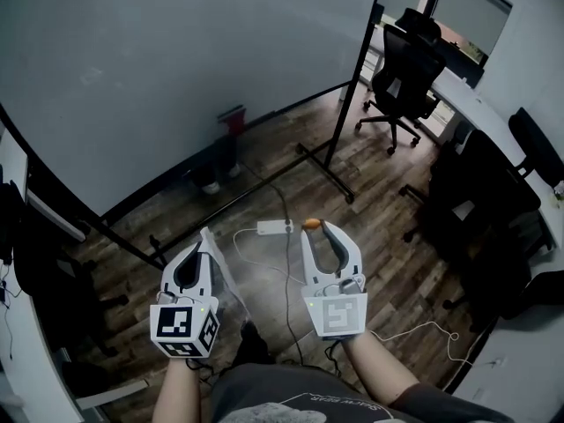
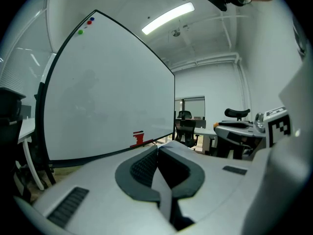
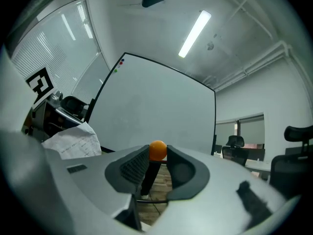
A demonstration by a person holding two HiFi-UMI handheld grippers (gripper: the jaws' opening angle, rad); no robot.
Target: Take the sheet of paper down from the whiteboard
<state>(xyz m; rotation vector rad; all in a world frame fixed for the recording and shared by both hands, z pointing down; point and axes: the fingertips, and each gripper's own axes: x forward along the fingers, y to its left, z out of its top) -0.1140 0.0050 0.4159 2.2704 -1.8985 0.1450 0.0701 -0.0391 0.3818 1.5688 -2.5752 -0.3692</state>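
- Right gripper view: sheet of paper (image 3: 73,141) looks light and floppy (crumples easily); left hand-held gripper (image 2: 157,152) is clamped on it, so an edge pinch probably does.
- Right hand-held gripper (image 3: 157,157) squeezes an orange ball (image 3: 157,150).

head: steeply down from above | gripper views: level, facing whiteboard (image 2: 107,92) | shared: whiteboard

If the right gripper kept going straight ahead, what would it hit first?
Probably the whiteboard: it fills the view straight beyond the right gripper's fingers, which pinch a small orange ball. How far off it stands is unclear.
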